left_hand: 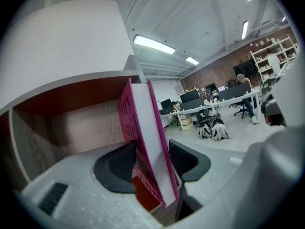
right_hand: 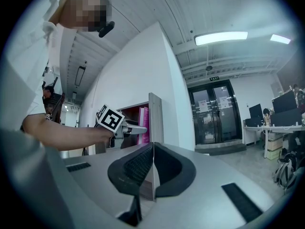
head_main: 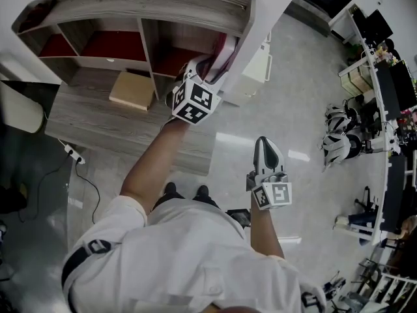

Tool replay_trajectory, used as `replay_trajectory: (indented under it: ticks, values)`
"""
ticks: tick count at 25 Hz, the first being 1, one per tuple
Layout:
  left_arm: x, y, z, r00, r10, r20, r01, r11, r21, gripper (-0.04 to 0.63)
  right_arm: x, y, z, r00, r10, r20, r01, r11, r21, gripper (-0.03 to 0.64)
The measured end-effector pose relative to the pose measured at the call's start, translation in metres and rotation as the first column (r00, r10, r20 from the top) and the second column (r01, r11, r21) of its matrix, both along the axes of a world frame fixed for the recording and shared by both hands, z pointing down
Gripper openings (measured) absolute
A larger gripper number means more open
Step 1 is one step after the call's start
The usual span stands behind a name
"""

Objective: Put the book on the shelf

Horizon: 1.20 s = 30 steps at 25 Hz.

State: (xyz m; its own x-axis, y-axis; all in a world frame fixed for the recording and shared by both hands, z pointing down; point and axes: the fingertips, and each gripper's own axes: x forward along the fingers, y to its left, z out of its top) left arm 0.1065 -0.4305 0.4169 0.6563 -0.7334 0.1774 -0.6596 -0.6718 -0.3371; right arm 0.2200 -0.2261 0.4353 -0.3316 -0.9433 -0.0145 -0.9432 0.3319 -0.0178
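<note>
Head view: shelf (head_main: 130,5) of grey wood grain, with compartments lined in red; a book (head_main: 222,52) with a magenta cover is stood in the rightmost compartment, close to the right side wall. The left tool (head_main: 203,65) is reached into that compartment at the book, its marker cube turned upward. A cardboard box (head_main: 132,90) is laid on the counter (head_main: 85,119) below the compartments. The right tool (head_main: 265,145) is held lower, over the pale floor (head_main: 300,90), well apart from the shelf. Left gripper view: the book (left_hand: 143,128) is seen tilted between the jaws, white page edge facing the camera; the jaws are spread wide and the pads (left_hand: 119,168) are set against both covers, so the book is gripped. The red-lined compartment lies behind it. Right gripper view: the jaws of the right tool (right_hand: 152,168) are brought fully together, with nothing between them; beyond them the left tool (right_hand: 136,128) is seen at the magenta book, beside the shelf's side panel (right_hand: 155,118).
</note>
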Motion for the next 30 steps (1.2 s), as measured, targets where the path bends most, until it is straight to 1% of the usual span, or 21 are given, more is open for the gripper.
replay_trajectory:
  ticks: [6, 9, 17, 23, 27, 30]
  values:
    - [-0.002, 0.0, 0.001, 0.998, -0.01, 0.059, 0.009, 1.0, 0.014, 0.229, 0.001, 0.001, 0.003, 1.0, -0.002, 0.002, 0.002, 1.0, -0.007, 0.015]
    - [-0.005, -0.001, 0.001, 0.997, -0.015, 0.07, 0.013, 1.0, 0.023, 0.225, 0.002, 0.001, 0.005, 1.0, -0.001, 0.002, 0.001, 1.0, -0.011, 0.015]
    - [-0.006, 0.004, 0.003, 0.999, -0.008, 0.041, 0.007, 1.0, 0.025, 0.233, 0.0, 0.001, 0.007, 1.0, -0.004, 0.004, 0.004, 1.0, -0.015, 0.015]
    - [-0.017, 0.011, 0.005, 0.999, -0.026, 0.018, 0.026, 0.999, 0.021, 0.242, 0.0, 0.001, 0.007, 1.0, -0.005, 0.007, 0.005, 1.0, -0.015, 0.015]
    - [-0.028, 0.024, 0.002, 0.999, -0.029, -0.019, 0.03, 0.999, 0.012, 0.242, -0.004, 0.002, 0.007, 1.0, -0.006, 0.012, 0.006, 1.0, -0.01, 0.015]
    - [-0.037, 0.038, -0.004, 0.997, -0.026, -0.066, 0.027, 1.0, 0.005, 0.241, -0.007, 0.004, 0.005, 1.0, -0.006, 0.021, 0.006, 1.0, -0.004, 0.015]
